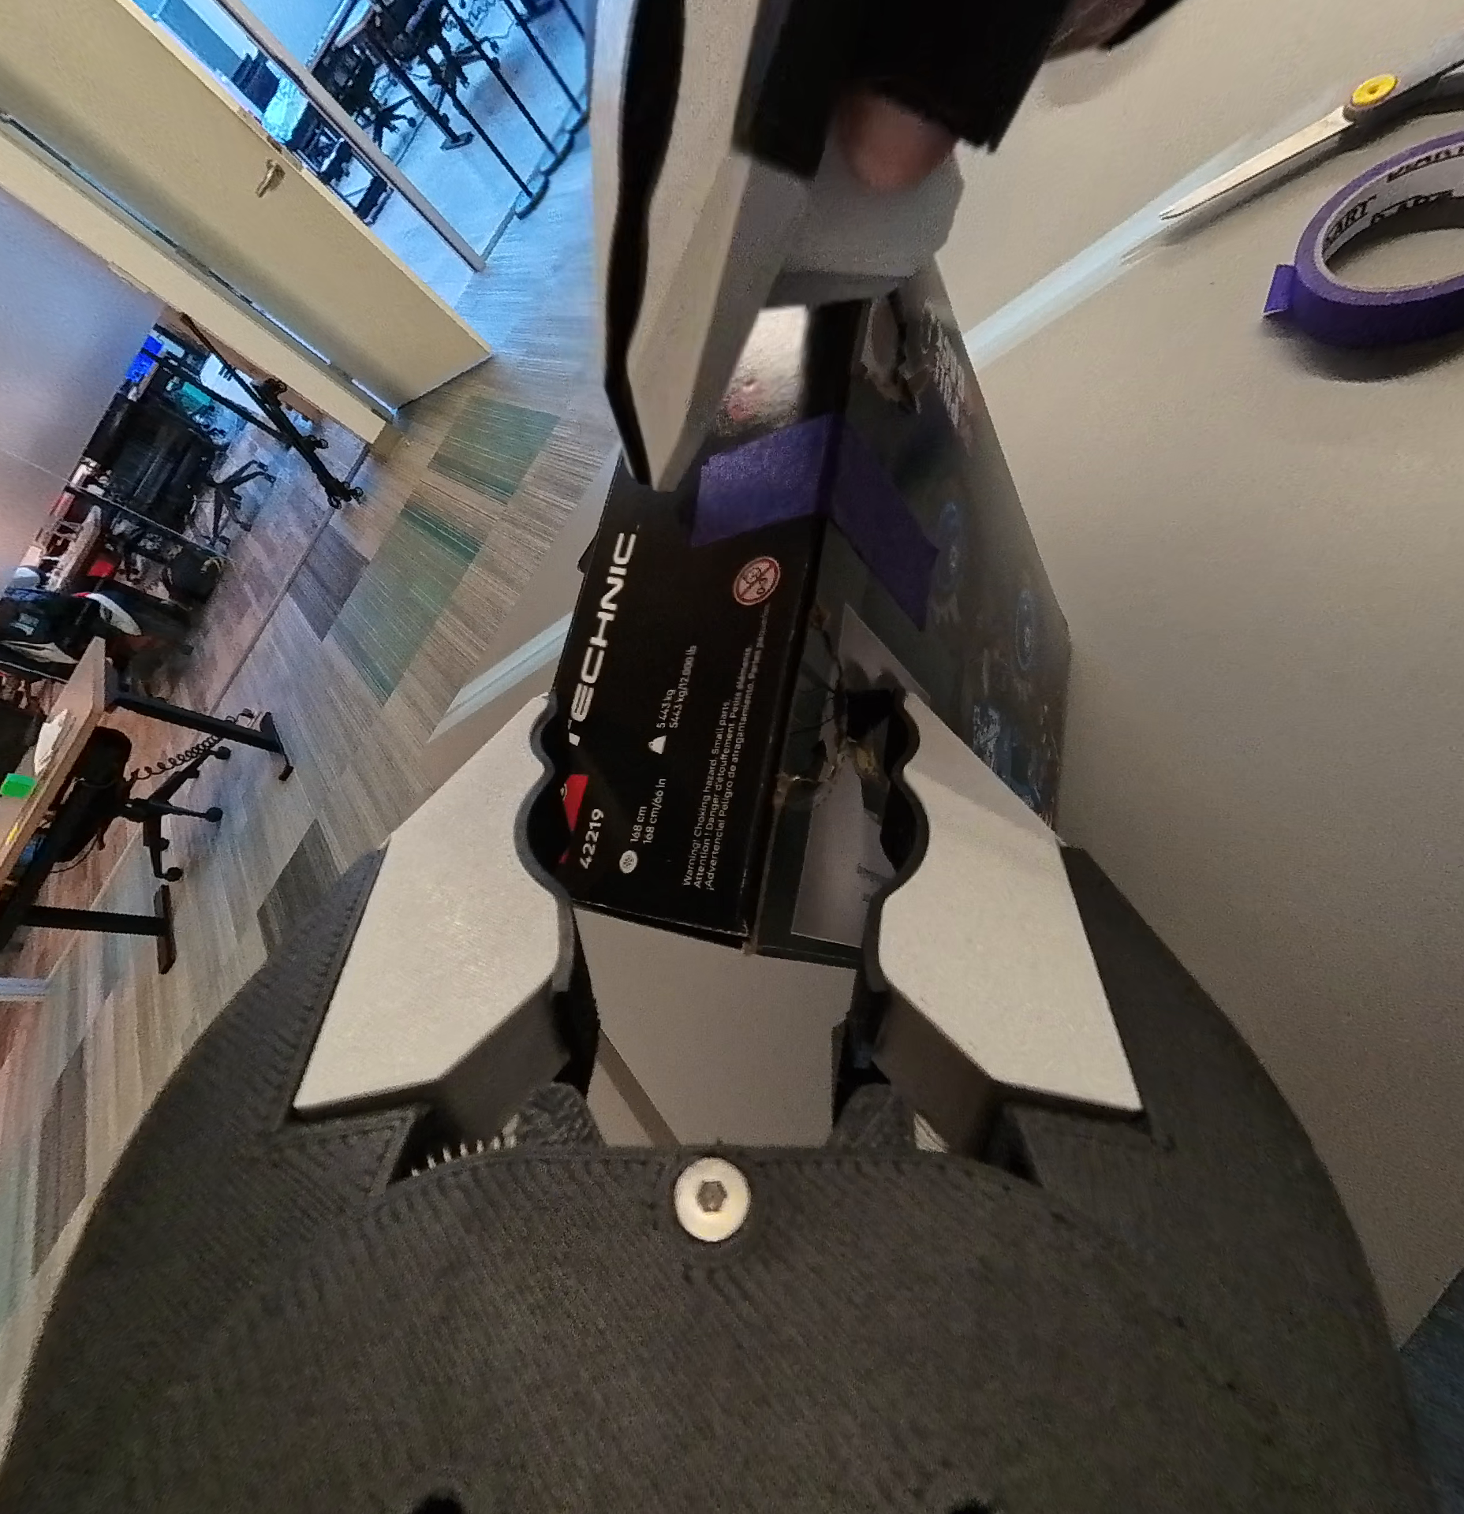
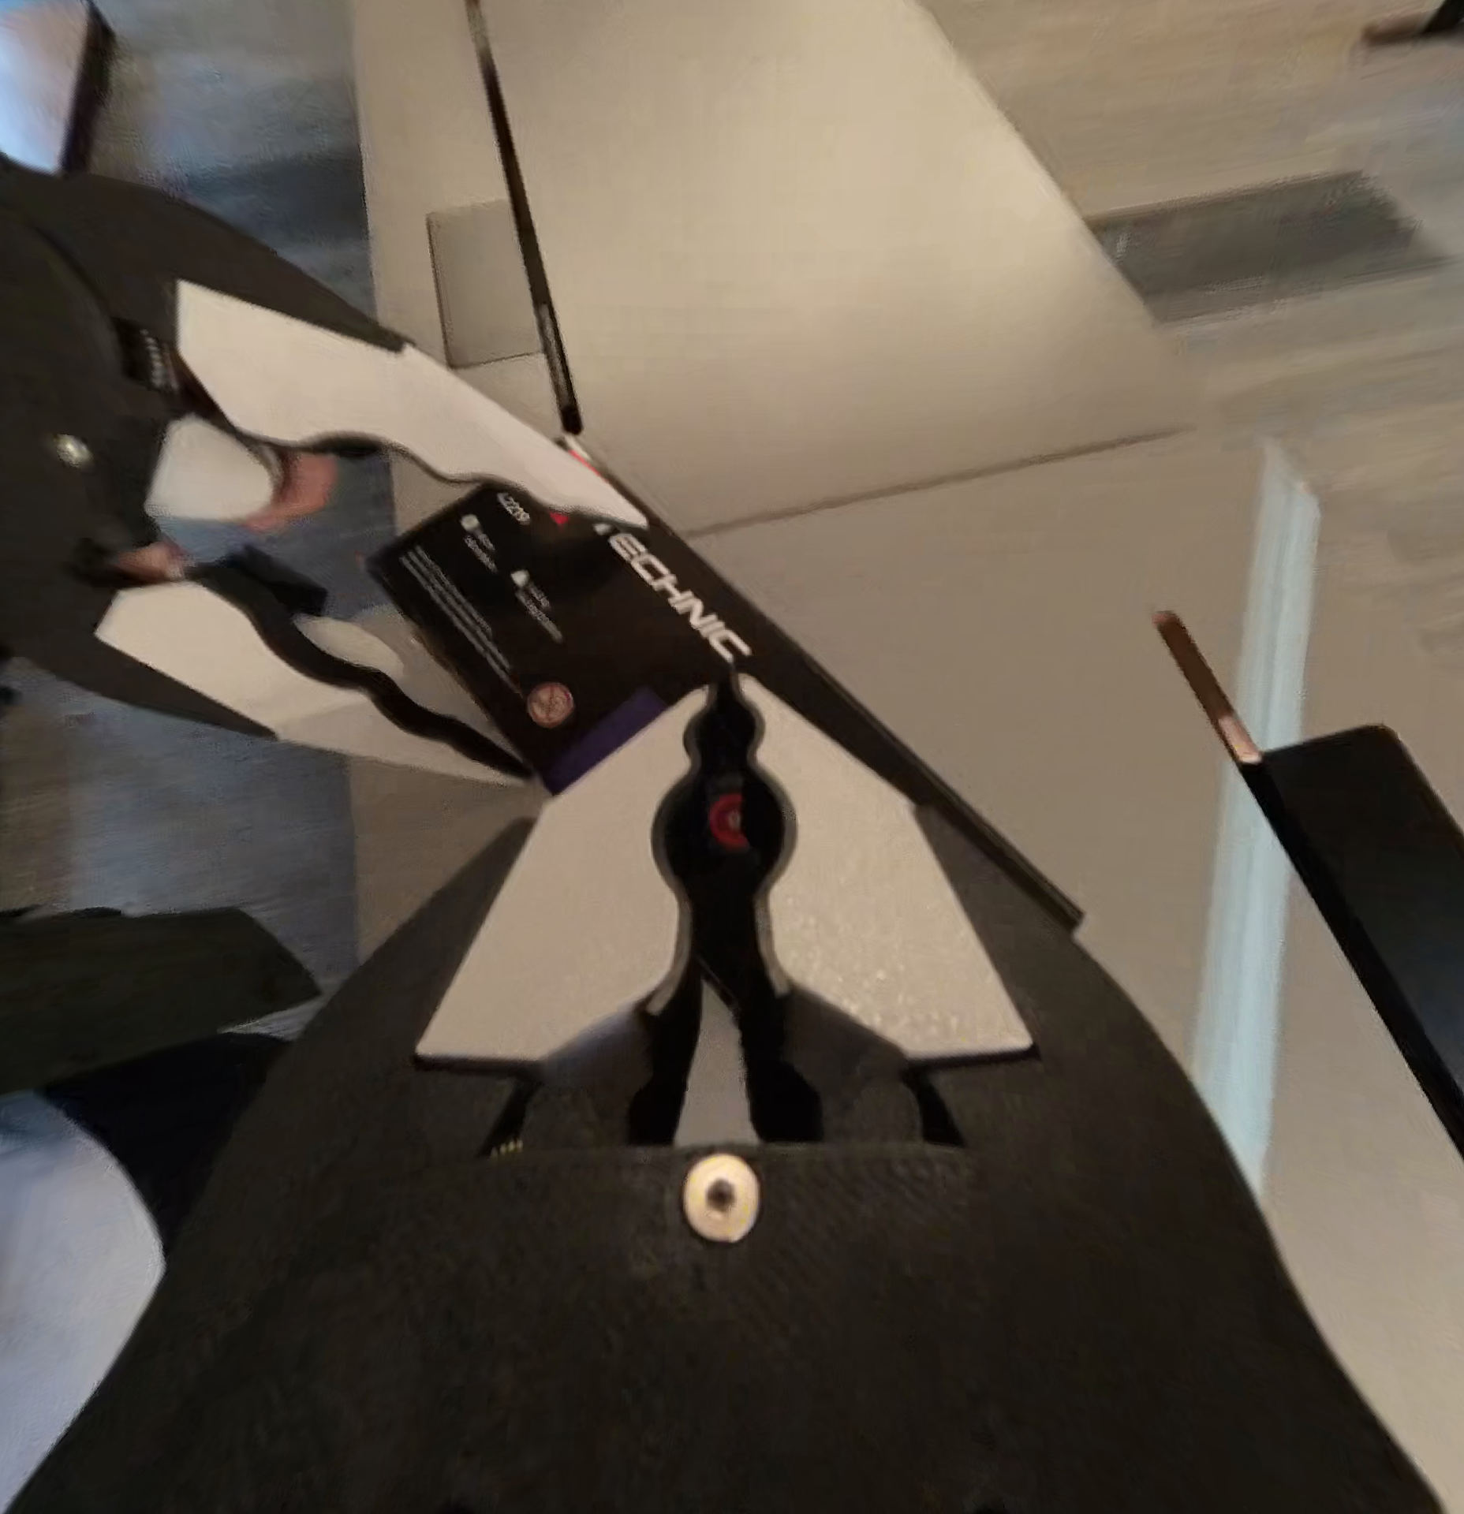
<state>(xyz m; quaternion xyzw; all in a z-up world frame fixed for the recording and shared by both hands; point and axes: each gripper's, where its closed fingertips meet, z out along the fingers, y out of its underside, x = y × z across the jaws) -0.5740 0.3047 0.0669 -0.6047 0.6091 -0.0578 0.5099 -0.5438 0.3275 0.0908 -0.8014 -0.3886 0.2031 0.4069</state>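
Two hand-held grippers clamp one black printed cardboard box (image 1: 679, 721) over the grey desk (image 1: 1245, 655): left hand-held gripper (image 1: 716, 786) grips its near end, right hand-held gripper (image 2: 725, 737) pinches its purple-taped far corner.

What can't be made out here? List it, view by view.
- Left wrist view: the black box's far end is hidden behind the right gripper; the left gripper covers its near corners.
- Left wrist view: the scissors' handles are cut off at the upper right corner, the purple tape roll by the right edge.
- Right wrist view: motion blur smears the box's faces and the floor beyond.
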